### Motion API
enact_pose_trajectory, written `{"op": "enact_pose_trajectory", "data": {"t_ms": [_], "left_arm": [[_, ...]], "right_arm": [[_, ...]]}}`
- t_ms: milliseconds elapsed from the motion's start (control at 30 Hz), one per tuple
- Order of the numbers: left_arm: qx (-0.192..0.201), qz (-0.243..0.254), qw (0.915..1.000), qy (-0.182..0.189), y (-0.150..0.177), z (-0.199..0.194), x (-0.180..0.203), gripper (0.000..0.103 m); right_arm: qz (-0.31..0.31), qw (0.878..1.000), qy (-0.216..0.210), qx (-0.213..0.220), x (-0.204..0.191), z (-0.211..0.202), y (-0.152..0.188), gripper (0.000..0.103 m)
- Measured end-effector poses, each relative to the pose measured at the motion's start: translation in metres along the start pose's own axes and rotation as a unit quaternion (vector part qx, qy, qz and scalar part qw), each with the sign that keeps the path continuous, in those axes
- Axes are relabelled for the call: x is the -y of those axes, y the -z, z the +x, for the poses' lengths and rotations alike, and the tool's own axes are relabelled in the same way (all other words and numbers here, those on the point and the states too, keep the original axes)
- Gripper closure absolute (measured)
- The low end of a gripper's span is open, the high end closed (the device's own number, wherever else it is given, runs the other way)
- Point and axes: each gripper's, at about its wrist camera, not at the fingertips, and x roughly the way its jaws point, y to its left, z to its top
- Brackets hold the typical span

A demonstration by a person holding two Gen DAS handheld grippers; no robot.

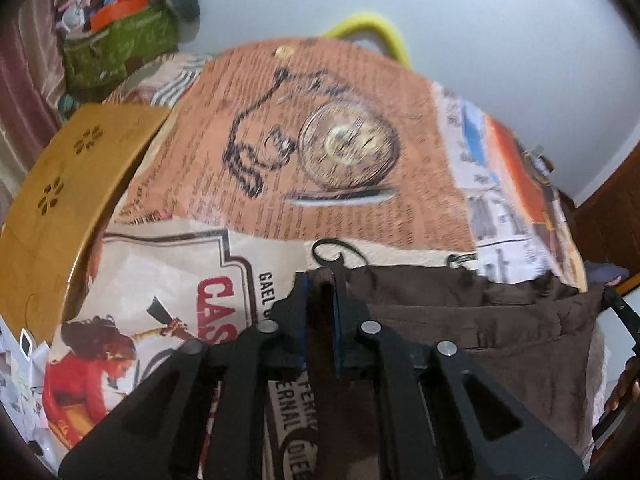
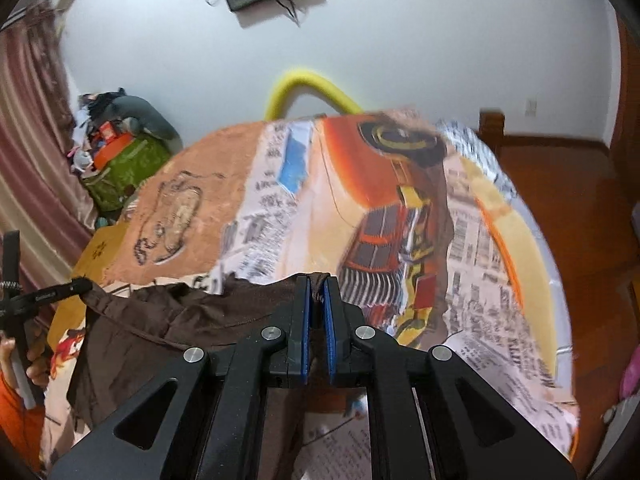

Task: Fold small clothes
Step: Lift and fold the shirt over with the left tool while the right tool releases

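Both claws grip one brown garment [image 1: 480, 320] at the near edge of a newspaper-covered table [image 1: 320, 140]: left gripper [image 1: 322, 276] pinches its left corner, right gripper [image 2: 317, 280] its right corner. Lower cloth is cut off below; prints are blurred.

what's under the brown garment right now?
The brown garment, pinched by the left gripper and right gripper, hangs over the printed tablecloth. Cloth shows all around it; whatever lies directly beneath is covered.
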Motion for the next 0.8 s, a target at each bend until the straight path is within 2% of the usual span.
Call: {"op": "enact_pose_trajectory", "data": {"t_ms": [100,167,200,333,433,500,667,800], "left_arm": [[0.004,-0.002,0.9998,-0.02,-0.001,0.004,-0.003,0.085],[0.017,0.002,0.9994,-0.028,-0.001,-0.002,-0.005,0.076],[0.023,0.007,0.9994,-0.027,0.0,-0.007,-0.004,0.074],[0.034,0.061,0.9973,-0.022,0.016,-0.026,0.007,0.056],[0.033,0.112,0.9929,-0.022,0.036,-0.037,0.022,0.049],[0.022,0.14,0.9899,-0.013,0.049,-0.038,0.034,0.047],[-0.051,0.166,0.9841,0.037,0.073,-0.02,0.063,0.043],[-0.087,0.169,0.9811,0.035,0.074,0.006,0.078,0.043]], "right_arm": [[0.029,1.0,0.0,-0.009,0.011,0.005,0.001,0.091],[0.031,0.999,0.018,0.007,0.015,-0.004,0.0,0.08],[0.028,0.999,0.019,0.013,0.016,-0.008,0.0,0.077],[0.005,1.0,-0.005,0.013,0.009,-0.029,0.003,0.073],[-0.031,0.999,-0.014,0.009,-0.006,-0.038,0.014,0.064],[-0.054,0.998,-0.019,0.002,-0.017,-0.038,0.022,0.063],[-0.098,0.993,-0.046,-0.047,-0.044,-0.02,0.048,0.063],[-0.126,0.987,-0.042,-0.091,-0.056,0.011,0.058,0.063]]}}
